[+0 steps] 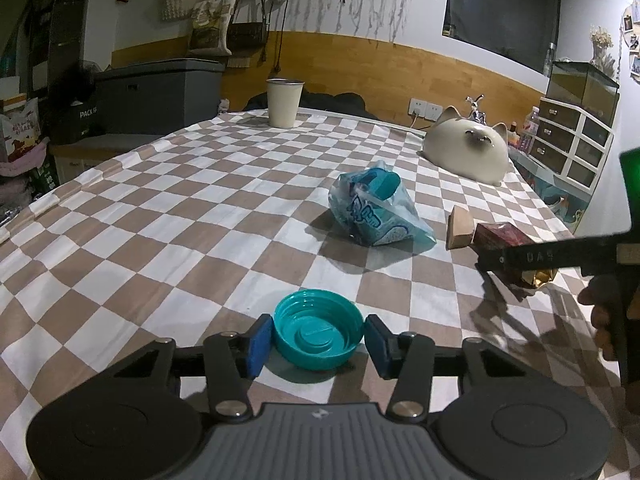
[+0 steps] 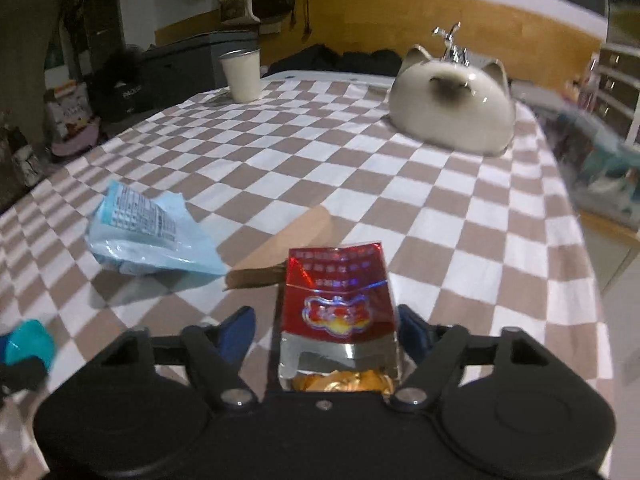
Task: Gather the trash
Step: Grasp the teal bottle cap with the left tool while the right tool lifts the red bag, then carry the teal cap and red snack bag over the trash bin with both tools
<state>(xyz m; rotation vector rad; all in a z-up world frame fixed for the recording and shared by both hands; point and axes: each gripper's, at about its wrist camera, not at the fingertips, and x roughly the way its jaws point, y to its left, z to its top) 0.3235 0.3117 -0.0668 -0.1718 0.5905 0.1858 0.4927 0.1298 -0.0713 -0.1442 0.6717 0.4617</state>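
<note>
Left gripper pinches teal cap, right gripper brackets red pack — grip unclear; blue wrapper, cardboard still on bench.

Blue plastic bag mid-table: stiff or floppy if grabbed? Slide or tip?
The blue plastic bag looks crumpled and thin, so probably floppy and likely to collapse under the pads. It seems nearly empty, so likely light. On the checked cloth it would probably slide when pushed, not roll.
</note>
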